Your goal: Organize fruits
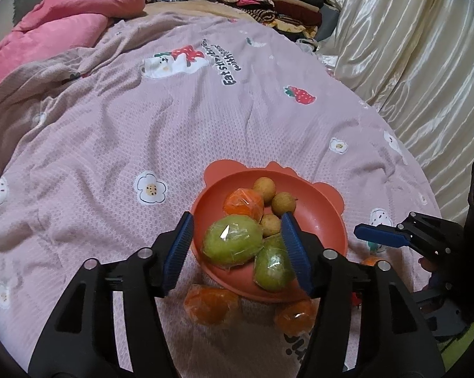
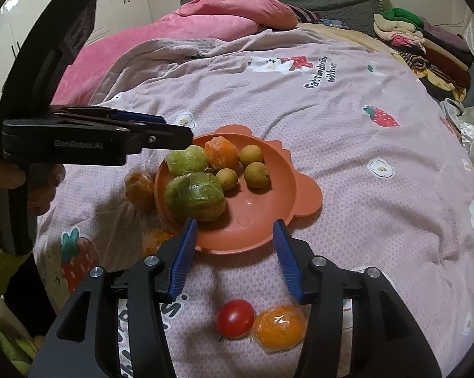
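Both grippers released, hovering by fruit bowl on bed.
Left gripper [image 1: 237, 245] spread wide over two wrapped green fruits [image 1: 233, 241] in orange bowl [image 2: 268, 208]; right gripper [image 2: 235, 252] spread at near rim, empty. Tomato [image 2: 235, 318] and wrapped orange [image 2: 277, 326] lie touching on pink blanket [image 2: 347, 163].

A pink printed bedspread [image 2: 347, 163] carries an orange plate [image 2: 259, 208], wrapped oranges [image 2: 277, 326] and a red tomato [image 2: 234, 317].
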The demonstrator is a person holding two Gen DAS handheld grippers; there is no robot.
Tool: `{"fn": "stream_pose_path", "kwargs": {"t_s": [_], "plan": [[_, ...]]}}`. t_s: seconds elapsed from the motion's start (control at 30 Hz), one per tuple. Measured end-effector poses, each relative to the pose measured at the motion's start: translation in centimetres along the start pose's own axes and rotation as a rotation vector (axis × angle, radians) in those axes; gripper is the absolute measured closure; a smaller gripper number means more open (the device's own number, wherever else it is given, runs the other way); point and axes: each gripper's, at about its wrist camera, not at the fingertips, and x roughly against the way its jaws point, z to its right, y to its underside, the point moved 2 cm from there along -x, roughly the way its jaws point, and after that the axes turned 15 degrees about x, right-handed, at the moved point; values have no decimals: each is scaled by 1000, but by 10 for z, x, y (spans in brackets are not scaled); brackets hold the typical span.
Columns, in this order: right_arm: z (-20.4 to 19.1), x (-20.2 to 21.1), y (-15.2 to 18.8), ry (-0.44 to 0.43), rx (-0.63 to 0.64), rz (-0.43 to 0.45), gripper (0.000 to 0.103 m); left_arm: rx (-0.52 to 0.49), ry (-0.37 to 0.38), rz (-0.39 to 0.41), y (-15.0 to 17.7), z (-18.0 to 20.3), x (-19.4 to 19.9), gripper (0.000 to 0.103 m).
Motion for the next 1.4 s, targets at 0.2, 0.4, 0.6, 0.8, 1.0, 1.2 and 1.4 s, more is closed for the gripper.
{"fn": "stream_pose_path", "kwargs": {"t_s": [0.2,0.4,0.6,0.8,1.0,1.2,1.4], "plan": [[1,6,2,12,-6,10,47,10,1,20,1,0,10,41],[2,13,4,30,-16,17,41,22,2,42,2,-3,21,34],[2,17,5,46,-22,15,37,28,7,61,4,-2,30,28],[1,26,5,66,-30,30,31,32,8,73,7,-1,38,23],[6,36,9,92,-49,39,28,36,11,85,11,0,47,21],[11,50,14,122,-66,52,28,35,9,98,14,2,57,18],[19,64,21,160,-91,63,27,29,5,112,18,6,65,17]]}}
